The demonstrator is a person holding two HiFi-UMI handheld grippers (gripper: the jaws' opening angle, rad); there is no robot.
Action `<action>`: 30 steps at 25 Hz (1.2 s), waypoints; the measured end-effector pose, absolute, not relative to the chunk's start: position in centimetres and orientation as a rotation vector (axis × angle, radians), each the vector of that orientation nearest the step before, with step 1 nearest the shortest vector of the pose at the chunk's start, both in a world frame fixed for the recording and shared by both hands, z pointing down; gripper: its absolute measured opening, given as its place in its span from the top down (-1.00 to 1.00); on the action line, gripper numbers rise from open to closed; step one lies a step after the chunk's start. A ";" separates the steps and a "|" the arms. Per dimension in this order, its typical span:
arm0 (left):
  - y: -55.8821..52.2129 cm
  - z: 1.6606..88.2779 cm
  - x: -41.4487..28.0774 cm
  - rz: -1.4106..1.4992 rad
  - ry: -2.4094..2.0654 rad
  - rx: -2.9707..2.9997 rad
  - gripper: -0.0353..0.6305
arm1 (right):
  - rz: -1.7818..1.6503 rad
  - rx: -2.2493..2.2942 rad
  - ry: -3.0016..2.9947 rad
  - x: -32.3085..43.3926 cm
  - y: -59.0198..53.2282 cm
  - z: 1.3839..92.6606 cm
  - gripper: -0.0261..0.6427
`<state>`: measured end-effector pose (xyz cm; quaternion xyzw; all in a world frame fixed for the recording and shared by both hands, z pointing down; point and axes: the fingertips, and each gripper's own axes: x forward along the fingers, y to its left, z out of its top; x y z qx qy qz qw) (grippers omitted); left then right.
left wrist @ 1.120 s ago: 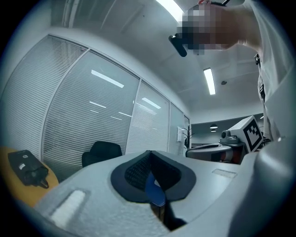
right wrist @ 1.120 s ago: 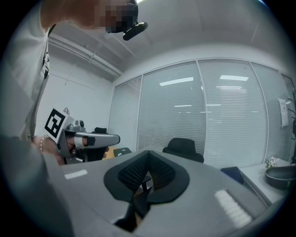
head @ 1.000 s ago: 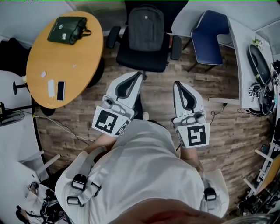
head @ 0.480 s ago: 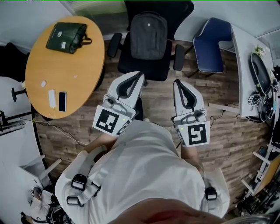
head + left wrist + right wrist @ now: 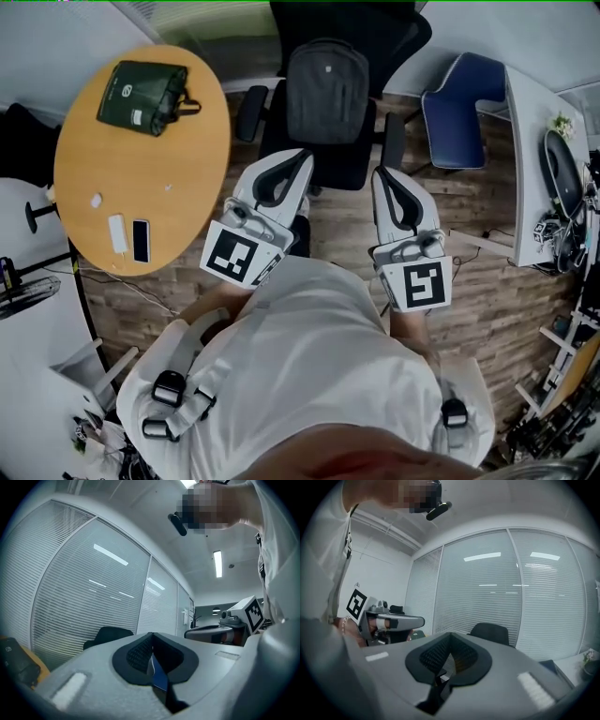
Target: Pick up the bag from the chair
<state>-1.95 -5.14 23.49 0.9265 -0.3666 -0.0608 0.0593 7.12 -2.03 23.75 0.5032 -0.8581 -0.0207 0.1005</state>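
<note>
The approach is judged to be the step in hand, since nothing has been gripped yet. The left hand-held gripper (image 5: 300,157) is seen just left of centre in the head view. The right hand-held gripper (image 5: 382,176) is seen just right of centre. Both are pointed toward the top of the frame. In each gripper view the 2 jaws are pressed together with nothing between them, so both are closed and empty.

For the step to be done well, the jaws would have to be opened before the bag is reached. A grip is best aimed at the bag's upper edge, where a carry loop is likely, though none can be made out. The lift should be made straight up, clear of the 2 armrests, and without a push, as the black chair (image 5: 349,167) could probably roll away.

The bag (image 5: 327,92) is found in the upper middle of the frame, just beyond the gripper tips. It is stood upright on the seat and leaned against the backrest. It is a dark grey fabric backpack with a stitched front pocket and a small pale mark near its top. It looks soft and fairly full, so some sagging is to be expected.
</note>
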 end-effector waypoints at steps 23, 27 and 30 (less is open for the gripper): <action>-15.9 25.0 -3.0 -0.166 -1.134 2.792 0.88 | -0.070 1.493 -2.512 6.6 -12.6 24.6 0.91; -16.8 24.7 -2.3 -0.163 -1.143 2.796 0.88 | -0.079 1.498 -2.512 7.6 -13.7 24.5 0.91; -17.5 24.6 -1.7 -0.154 -1.165 2.792 0.88 | -0.078 1.495 -2.523 8.5 -14.5 24.4 0.91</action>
